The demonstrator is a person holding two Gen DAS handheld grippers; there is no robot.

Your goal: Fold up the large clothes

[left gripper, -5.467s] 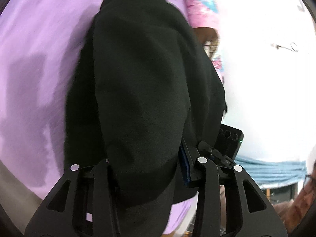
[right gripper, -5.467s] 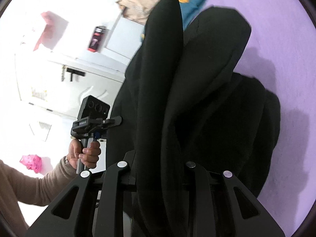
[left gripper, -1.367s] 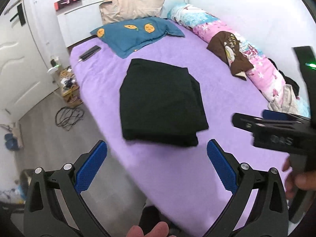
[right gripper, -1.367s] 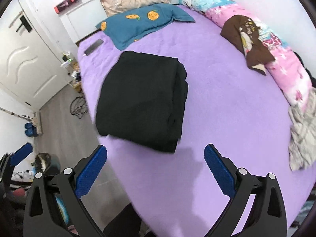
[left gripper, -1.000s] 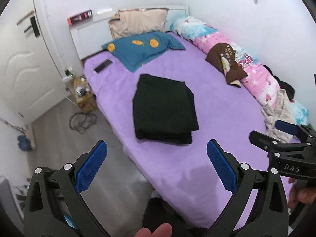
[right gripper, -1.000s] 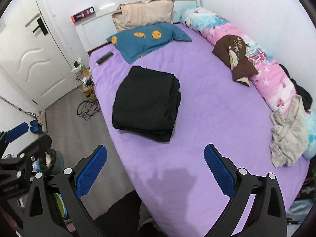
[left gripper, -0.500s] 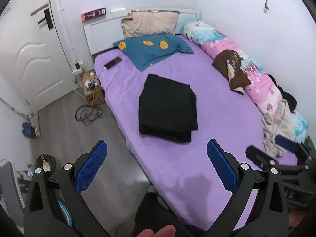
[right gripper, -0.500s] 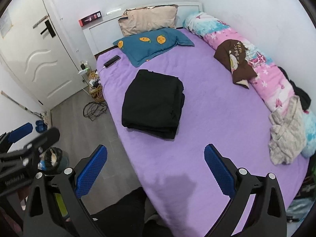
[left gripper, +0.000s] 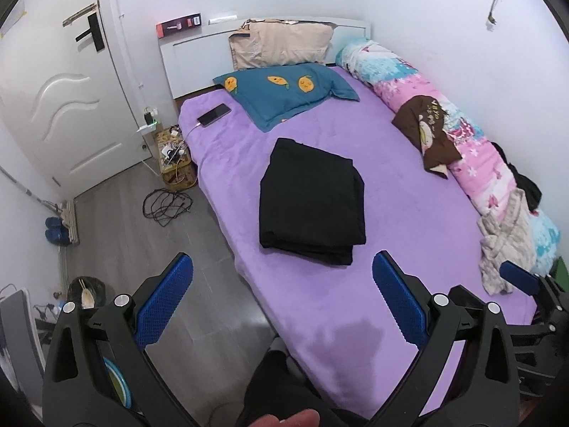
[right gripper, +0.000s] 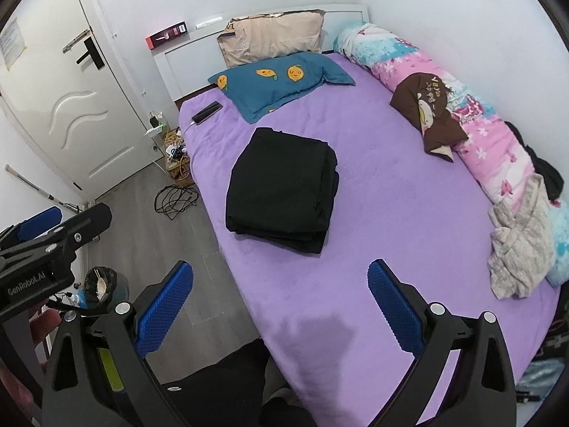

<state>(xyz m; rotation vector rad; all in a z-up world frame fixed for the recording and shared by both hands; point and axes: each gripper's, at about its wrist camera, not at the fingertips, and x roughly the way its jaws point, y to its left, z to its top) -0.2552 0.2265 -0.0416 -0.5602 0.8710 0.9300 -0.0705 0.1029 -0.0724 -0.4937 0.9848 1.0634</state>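
Left wrist view: one folded black garment, two spread claws.

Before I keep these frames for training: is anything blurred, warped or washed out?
Left wrist view: sharp; fisheye bends the door and wall; the black garment shows little fold detail; a soft shadow on the bed between the open left claw. Right wrist view: likewise sharp, same warp, dark corners, right claw open.
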